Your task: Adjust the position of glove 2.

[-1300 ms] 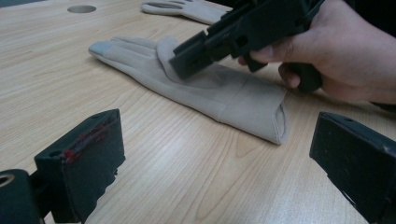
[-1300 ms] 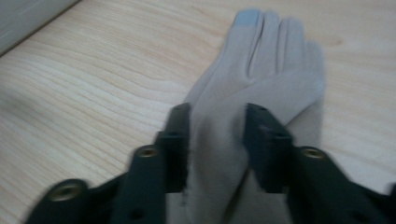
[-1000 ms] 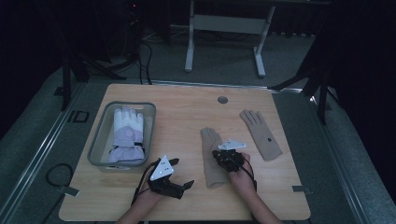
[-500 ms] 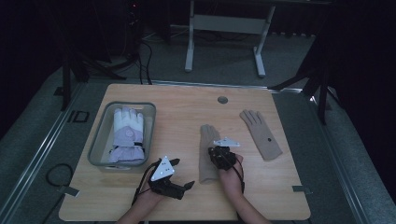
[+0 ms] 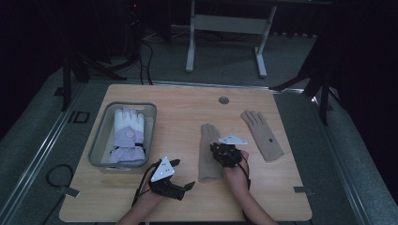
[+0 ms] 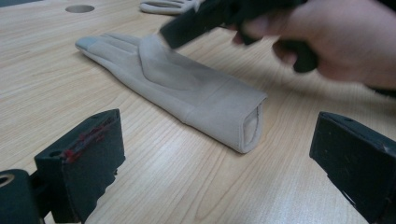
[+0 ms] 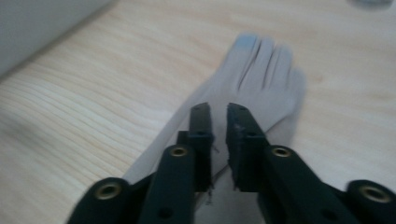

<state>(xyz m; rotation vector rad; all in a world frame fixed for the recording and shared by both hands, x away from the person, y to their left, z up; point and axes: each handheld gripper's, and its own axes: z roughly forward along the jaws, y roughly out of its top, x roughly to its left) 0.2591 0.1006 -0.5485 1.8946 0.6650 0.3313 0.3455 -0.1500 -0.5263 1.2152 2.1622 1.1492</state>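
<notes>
- The grey bin (image 5: 96, 149) at the left of the high view holds a white padded glove (image 5: 127, 136). Nothing is working near it, so the one risk I see there is a loose glove being dropped short of its rim.
- The left gripper (image 5: 174, 182) sits low in the frame, lower left of centre, with its jaws spread wide and nothing between them. In the left gripper view the open cuff of the tan glove (image 6: 187, 91) lies just ahead of it. If it moved in now, it could push the cuff along the wood instead of catching it.
- That tan glove (image 5: 209, 152) lies flat on the table (image 5: 187, 108), just right of centre in the high view, with its fingers toward the top of the frame.
- The right gripper (image 7: 217, 116) is over the glove's palm. Its jaws have just been opening and now stand a narrow gap apart, with no fabric visibly caught between them. A pinch from here may take only the top layer, or slip off the smooth cloth, so the glove could sag or fall when lifted.
- A second tan glove (image 5: 262, 134) lies to the right, apart from the first. A wide sweep of the right hand (image 5: 237, 176) could drag it out of place.
</notes>
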